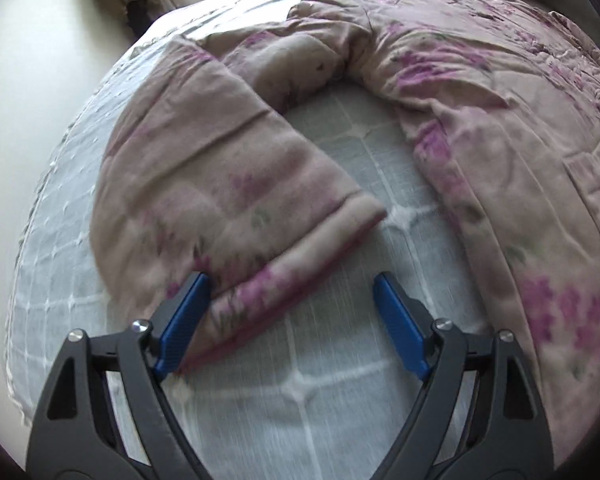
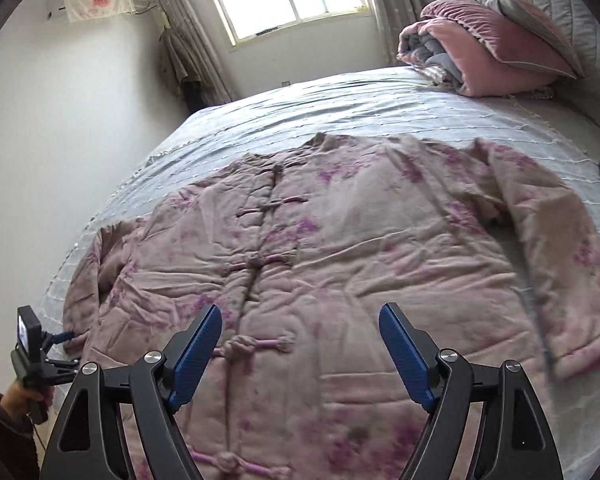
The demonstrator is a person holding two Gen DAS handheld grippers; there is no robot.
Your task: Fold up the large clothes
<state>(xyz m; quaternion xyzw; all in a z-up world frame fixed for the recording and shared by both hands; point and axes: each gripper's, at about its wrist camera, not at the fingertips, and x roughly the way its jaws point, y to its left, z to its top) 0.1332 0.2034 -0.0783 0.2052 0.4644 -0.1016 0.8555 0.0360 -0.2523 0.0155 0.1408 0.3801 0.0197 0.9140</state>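
Pink floral quilted jacket (image 1: 480, 128) lies on the bed (image 1: 340, 400); in the left wrist view its body runs off the right edge, blurred. The left tool (image 1: 290, 320) is spread, the sleeve (image 1: 204, 184) cuff beside its left pad. In the right wrist view, the right tool (image 2: 300, 352) is spread above the jacket's knot-buttoned front, hem cut off below.

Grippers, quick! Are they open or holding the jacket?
Left gripper: jaws open, holding nothing; sleeve cuff lies beside one jaw.
Right gripper: jaws open, empty, over the jacket.
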